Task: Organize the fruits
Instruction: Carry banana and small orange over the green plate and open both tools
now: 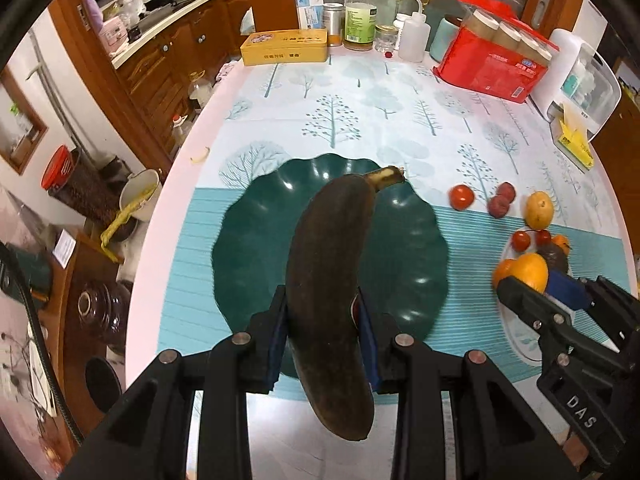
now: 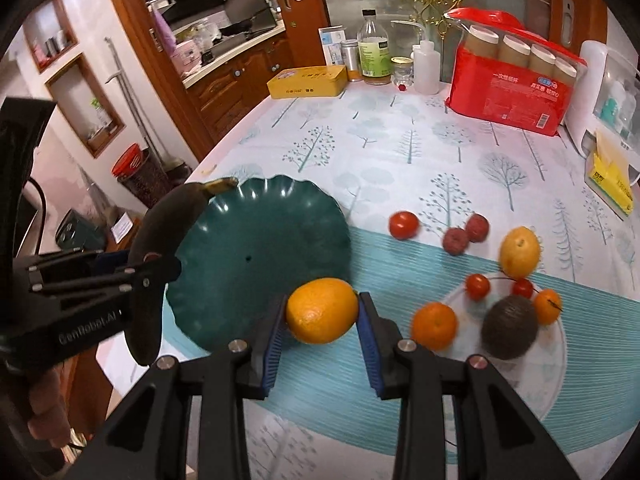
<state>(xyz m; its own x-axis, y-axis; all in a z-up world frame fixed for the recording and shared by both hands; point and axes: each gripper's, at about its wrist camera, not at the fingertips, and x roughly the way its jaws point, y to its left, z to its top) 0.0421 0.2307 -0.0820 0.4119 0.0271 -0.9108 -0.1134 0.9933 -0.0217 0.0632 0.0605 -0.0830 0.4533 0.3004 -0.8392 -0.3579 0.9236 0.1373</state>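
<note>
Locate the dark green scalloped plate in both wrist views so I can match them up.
Left wrist view: the green plate fills the centre, partly hidden behind the blackened banana held in the left gripper.
Right wrist view: the plate lies left of centre, beyond the orange held in the right gripper.
Shared landmark: the red package at the table's far side.

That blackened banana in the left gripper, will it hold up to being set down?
The banana looks fully dark, so probably soft and bruise-prone; the left gripper may dent it. It overhangs both sides and could pivot. Curved, it shouldn't roll far on the green plate.
</note>
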